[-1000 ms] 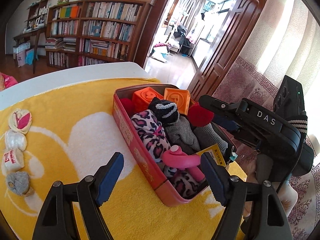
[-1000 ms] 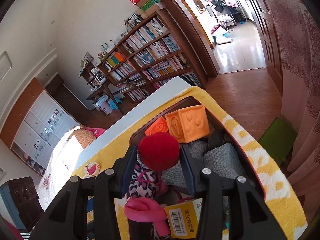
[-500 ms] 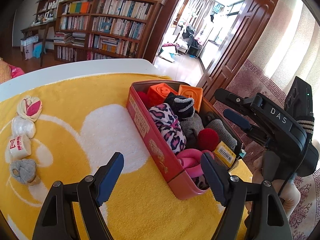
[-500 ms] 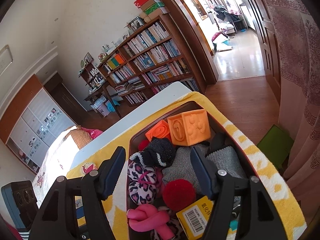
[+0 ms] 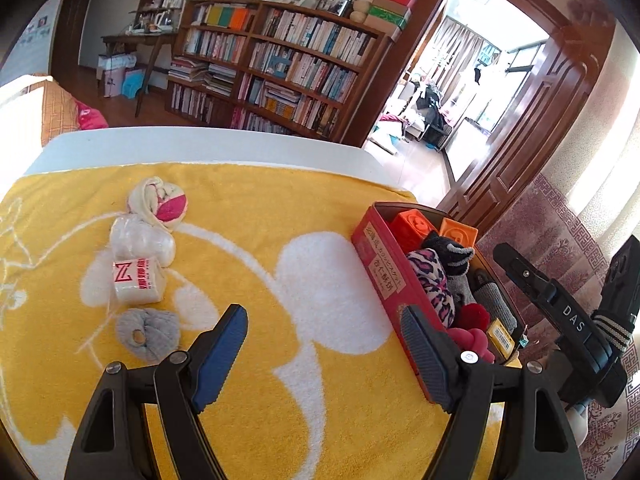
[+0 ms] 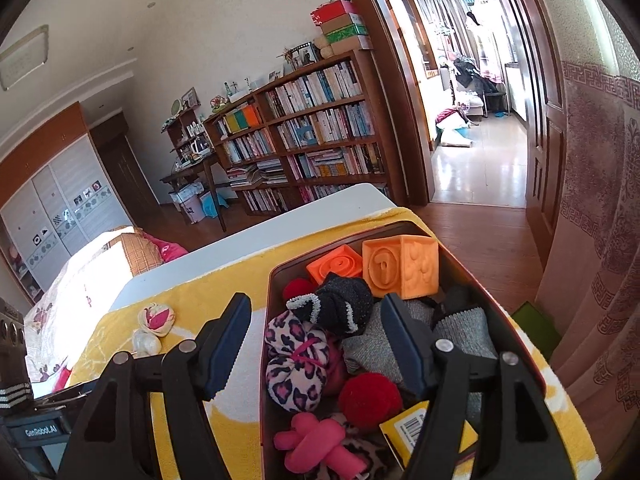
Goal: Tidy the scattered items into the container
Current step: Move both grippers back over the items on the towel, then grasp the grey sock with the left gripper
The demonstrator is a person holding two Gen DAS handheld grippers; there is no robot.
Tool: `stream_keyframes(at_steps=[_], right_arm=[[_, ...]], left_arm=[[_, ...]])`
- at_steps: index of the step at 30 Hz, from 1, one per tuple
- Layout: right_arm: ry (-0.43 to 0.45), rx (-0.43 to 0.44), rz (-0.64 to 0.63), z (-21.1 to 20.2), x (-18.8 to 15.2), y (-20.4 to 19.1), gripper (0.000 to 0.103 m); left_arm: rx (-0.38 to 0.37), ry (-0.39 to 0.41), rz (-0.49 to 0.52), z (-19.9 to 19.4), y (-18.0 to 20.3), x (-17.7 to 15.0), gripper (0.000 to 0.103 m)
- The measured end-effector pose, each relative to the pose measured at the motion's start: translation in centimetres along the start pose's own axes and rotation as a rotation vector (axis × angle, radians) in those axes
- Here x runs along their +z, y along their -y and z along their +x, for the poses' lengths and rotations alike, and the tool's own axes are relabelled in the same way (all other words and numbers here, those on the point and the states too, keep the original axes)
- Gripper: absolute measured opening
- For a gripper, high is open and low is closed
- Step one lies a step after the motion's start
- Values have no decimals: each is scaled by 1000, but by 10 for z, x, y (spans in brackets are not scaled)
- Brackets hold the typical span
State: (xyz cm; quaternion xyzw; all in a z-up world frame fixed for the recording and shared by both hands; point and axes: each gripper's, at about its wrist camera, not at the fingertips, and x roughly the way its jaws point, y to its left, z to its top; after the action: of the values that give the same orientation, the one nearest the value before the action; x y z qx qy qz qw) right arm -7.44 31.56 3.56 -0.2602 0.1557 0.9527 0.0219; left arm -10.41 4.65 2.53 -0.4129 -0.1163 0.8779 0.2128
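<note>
My left gripper (image 5: 320, 356) is open and empty above the yellow towel (image 5: 260, 216), left of the red box (image 5: 380, 272). Further left on the towel lie a pink-and-cream sock ball (image 5: 158, 204), a white bundle (image 5: 142, 240), a tissue pack (image 5: 138, 282) and a grey sock ball (image 5: 148, 332). My right gripper (image 6: 316, 344) hangs open over the box (image 6: 267, 320), gripping nothing. Inside the box lie a red pom-pom (image 6: 370, 400), a leopard-print bundle (image 6: 296, 364), a pink knotted toy (image 6: 316, 440), a black sock (image 6: 336, 304), grey socks (image 6: 460, 332) and two orange cubes (image 6: 400, 266).
The towel covers a white table (image 5: 200, 144) whose far edge lies beyond the loose items. The box stands at the table's right end, beside a patterned curtain (image 5: 560, 240). A bookshelf (image 5: 280, 64) and a doorway (image 5: 460, 92) stand behind. The right gripper's black body (image 5: 568, 320) reaches over the box's right rim.
The right gripper opened and let go of the red pom-pom, which now lies in the box. The left gripper swung left, away from the box, bringing the loose items closer.
</note>
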Motion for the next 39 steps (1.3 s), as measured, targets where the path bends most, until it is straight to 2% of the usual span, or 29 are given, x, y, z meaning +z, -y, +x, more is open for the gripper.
stream_keyframes(at_steps=[7,12,19,28,33,34,35,36,38,39], right_arm=[[17,39,-156,0,-15,-39,76],[8,46,-284,7,-33,-66,77],[16,31,-414,12,-56,-90,78],[-8,27,-377,19,-55,-86,78],[1,37,-394,16,-57,-90,78],[2,40,-401,15,-58,-92,78],[2,43,-407,15,-59,-93,78],[1,46,-412,15,-60,-94,78],[-1,52,-420,14,-62,-96,78],[-1,55,-423,14,-63,-97,78]], left_arm=[[134,61,-142,-32,-72,6,81],[180,72,-158,-39,-95,4,81],[236,17,-93,-13,-96,-9,81],[300,-34,-22,19,-89,-18,81],[257,-93,-34,41,-97,-24,81],[256,-92,-39,43,-99,-25,80],[268,-78,-28,42,-99,-25,71],[279,-79,-23,42,-99,-25,66],[247,-72,-36,39,-101,-25,53],[237,-71,-43,38,-101,-26,51]])
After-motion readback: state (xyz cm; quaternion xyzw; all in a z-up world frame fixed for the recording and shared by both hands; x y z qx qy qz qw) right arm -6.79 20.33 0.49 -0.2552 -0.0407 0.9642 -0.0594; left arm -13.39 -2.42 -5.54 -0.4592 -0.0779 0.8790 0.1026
